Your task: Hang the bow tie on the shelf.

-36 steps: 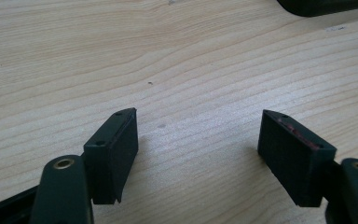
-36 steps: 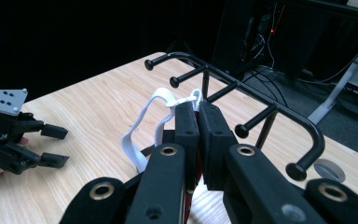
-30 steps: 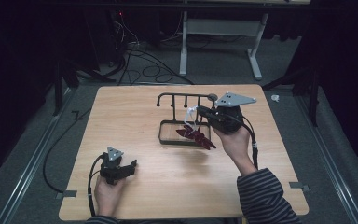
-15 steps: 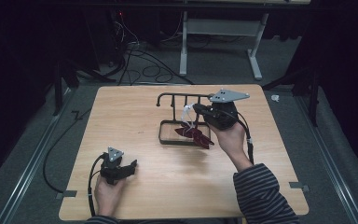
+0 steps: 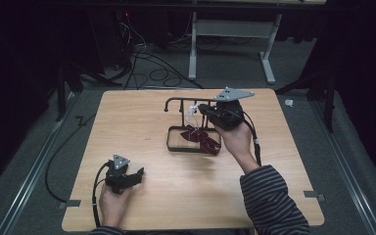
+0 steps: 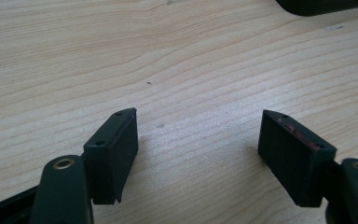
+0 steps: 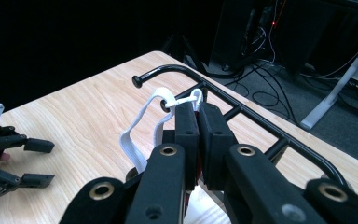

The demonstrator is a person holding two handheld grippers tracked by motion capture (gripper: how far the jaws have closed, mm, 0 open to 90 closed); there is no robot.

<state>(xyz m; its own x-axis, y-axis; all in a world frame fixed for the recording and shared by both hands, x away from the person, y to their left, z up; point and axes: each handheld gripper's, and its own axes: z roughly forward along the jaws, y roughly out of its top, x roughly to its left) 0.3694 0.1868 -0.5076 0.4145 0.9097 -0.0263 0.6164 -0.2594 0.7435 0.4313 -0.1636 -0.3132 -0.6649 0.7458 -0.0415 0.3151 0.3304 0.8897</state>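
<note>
Right tongs (image 7: pixel 196 109) pinch a white loop (image 7: pixel 140 128) beside black rack (image 7: pixel 242 109).

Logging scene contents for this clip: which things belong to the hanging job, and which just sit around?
In the job: right gripper, white loop, black rack, dark red item.
Idle: left gripper, floor cables, desk frame.

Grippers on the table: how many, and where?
2. The left gripper rests near the table's front left edge, jaws open on bare wood. The right gripper is at the black rack toward the back, shut on a white strap.
</note>
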